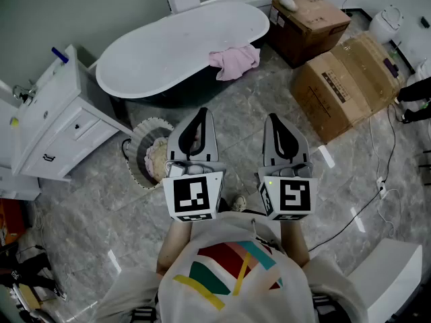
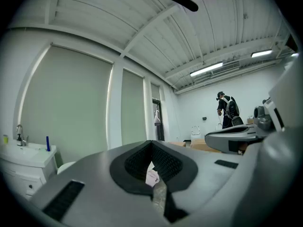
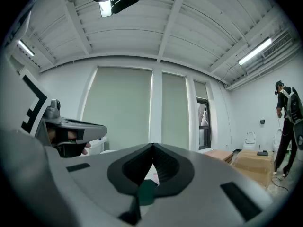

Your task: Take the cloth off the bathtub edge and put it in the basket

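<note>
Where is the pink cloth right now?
In the head view, the pink cloth hangs over the near edge of the white bathtub, at its right end, left of the dark cardboard box.

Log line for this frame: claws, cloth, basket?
left claw shut, empty | right claw shut, empty | cloth on bathtub edge | basket on floor

Left gripper [image 2: 151, 144]: jaws closed, dark ribbed pads meeting at the tips, nothing clamped between them. Through the narrow slit below the tips, a scrap of pink cloth [image 2: 152, 177] shows farther off, pale floor under it. Right gripper [image 2: 234, 137] pokes in level from the right edge. White vanity [image 2: 26, 162] at lower left; faucet [image 2: 20, 135] towards its left edge, upright blue stick [image 2: 48, 144] near its right edge. Person [image 2: 227, 111] in dark clothes stands by the far wall.
</note>
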{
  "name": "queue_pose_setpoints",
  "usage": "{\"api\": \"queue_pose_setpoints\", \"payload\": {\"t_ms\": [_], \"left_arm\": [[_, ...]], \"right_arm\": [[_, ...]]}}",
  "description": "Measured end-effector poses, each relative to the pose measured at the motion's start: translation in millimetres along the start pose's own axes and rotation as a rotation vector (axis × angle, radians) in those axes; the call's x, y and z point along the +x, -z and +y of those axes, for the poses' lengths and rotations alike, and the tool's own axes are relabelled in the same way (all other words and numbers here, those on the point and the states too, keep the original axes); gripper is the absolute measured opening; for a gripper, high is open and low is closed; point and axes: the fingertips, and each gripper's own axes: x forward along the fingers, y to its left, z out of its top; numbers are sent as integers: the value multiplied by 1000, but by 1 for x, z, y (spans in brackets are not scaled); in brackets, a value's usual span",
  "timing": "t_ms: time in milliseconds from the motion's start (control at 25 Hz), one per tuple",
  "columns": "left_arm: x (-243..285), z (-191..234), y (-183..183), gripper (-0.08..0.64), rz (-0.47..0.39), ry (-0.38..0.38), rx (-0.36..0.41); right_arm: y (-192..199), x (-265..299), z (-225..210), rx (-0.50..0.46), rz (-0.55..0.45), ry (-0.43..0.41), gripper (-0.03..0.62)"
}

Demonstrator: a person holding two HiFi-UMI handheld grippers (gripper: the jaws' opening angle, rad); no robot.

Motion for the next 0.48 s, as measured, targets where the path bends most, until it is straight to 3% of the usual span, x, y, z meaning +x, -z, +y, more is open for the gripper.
{"api": "queue_pose_setpoints", "payload": {"t_ms": [480], "left_arm": [[10, -11, -1, 18, -11, -2, -23]], "right_arm": [[4, -4, -20, -27, 3, -1, 12]]}}
